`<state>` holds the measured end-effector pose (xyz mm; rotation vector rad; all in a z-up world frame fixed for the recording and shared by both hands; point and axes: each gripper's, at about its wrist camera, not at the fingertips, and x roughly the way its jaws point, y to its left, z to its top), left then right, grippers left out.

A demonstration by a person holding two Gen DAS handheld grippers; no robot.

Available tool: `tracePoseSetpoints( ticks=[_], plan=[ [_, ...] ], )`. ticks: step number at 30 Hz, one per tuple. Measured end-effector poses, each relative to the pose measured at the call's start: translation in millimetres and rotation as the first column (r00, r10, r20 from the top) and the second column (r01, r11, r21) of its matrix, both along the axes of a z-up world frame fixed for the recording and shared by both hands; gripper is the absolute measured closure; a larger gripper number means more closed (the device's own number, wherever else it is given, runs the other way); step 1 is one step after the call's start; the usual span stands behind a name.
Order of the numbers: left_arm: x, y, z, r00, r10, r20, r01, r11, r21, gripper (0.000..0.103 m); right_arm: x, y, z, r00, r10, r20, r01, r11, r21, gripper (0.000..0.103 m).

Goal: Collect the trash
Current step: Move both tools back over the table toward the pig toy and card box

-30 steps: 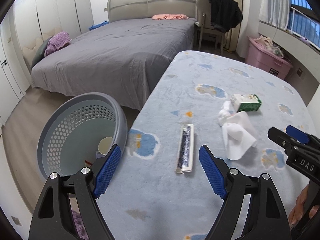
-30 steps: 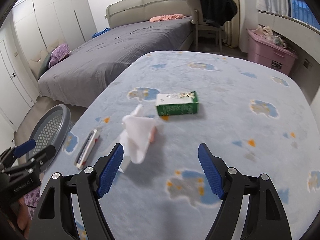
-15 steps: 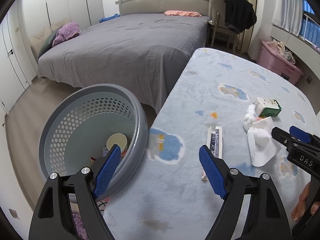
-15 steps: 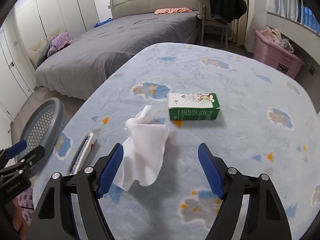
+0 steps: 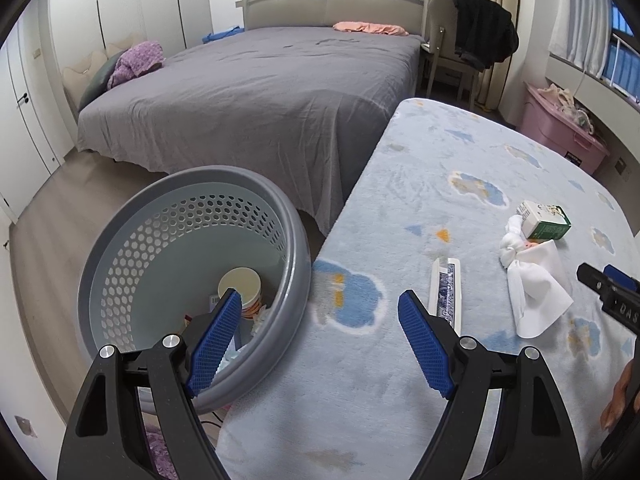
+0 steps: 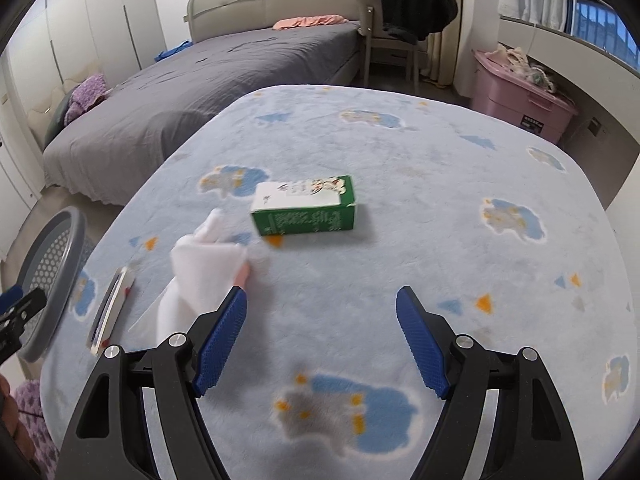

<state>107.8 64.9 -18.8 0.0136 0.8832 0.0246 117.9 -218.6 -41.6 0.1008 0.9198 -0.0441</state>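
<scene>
A green and white carton (image 6: 306,210) lies on its side on the light blue table cover (image 6: 400,264). Just left of it is a crumpled white tissue (image 6: 200,276), and further left a flat white and blue wrapper (image 6: 110,306). My right gripper (image 6: 322,338) hovers open over the cover, short of the carton, its left finger next to the tissue. My left gripper (image 5: 320,336) is open and empty, straddling the rim of the grey perforated basket (image 5: 120,248) and the table edge. The carton (image 5: 544,220), tissue (image 5: 532,284) and wrapper (image 5: 446,294) lie to its right.
The basket holds a paper cup (image 5: 242,286) and other scraps. A grey bed (image 5: 256,92) stands behind the table, a chair with a dark jacket (image 5: 480,40) beside it. A pink storage bin (image 6: 520,100) sits under the window at the right.
The left gripper swung left, from over the wrapper to over the basket rim. The right gripper came closer to the tissue and carton, which now look larger and sit lower in its view.
</scene>
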Motion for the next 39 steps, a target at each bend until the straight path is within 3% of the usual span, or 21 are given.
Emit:
tracePoseSetpoints(
  ticks=[7, 15, 27, 31, 39],
  plan=[
    [6, -1, 1, 1.000, -0.001, 0.003, 0.001, 1.000, 0.003, 0.024, 32, -3, 4, 1.000, 0.009, 0.003, -0.009, 1.000, 0.009, 0.029],
    [11, 1, -2, 1.000, 0.004, -0.002, -0.004, 1.000, 0.003, 0.024, 38, 38, 2, 0.989, 0.142, -0.028, -0.140, 0.988, 0.063, 0.029],
    [12, 7, -8, 1.000, 0.017, -0.017, -0.017, 1.000, 0.003, 0.024, 44, 97, -17, 0.970, 0.231, -0.078, -0.235, 0.971, -0.047, 0.030],
    [11, 6, -8, 1.000, 0.013, -0.020, -0.013, 1.000, 0.001, 0.024, 37, 98, -13, 0.972, 0.228, -0.060, -0.233, 0.969, -0.081, 0.047],
    [7, 3, -7, 1.000, 0.003, -0.017, -0.003, 1.000, -0.003, 0.024, 25, 88, -7, 0.976, 0.214, -0.052, -0.217, 0.974, -0.060, 0.048]
  ],
)
